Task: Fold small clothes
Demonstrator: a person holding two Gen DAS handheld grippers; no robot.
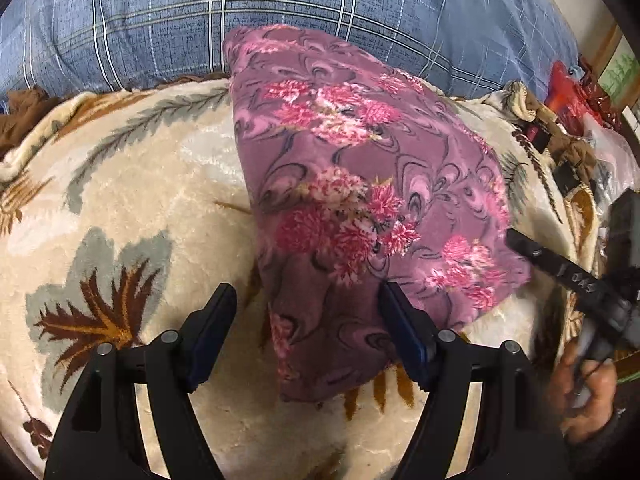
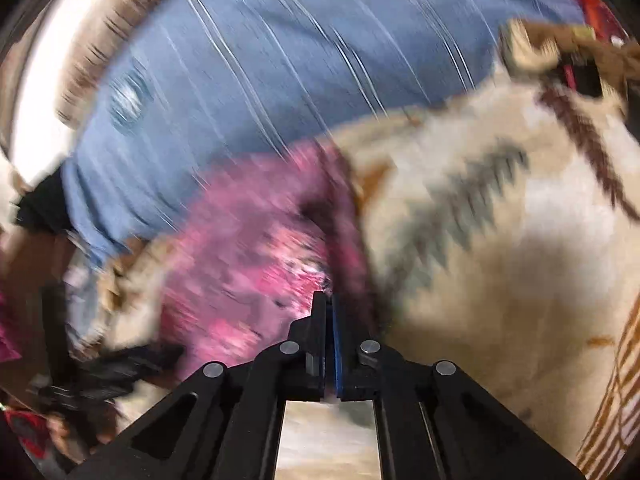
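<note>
left wrist: the purple floral cloth (image 1: 360,184) lies folded on a cream blanket (image 1: 132,200); left gripper (image 1: 308,300) spread wide, released, straddling its near corner. right wrist: blurred; right gripper (image 2: 329,304) clenched at the cloth's edge, grip unclear.

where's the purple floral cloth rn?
Left wrist view: purple floral cloth lies mid-frame on the cream blanket, below the blue plaid bedding; its near corner sits between the open left gripper's fingers.
</note>
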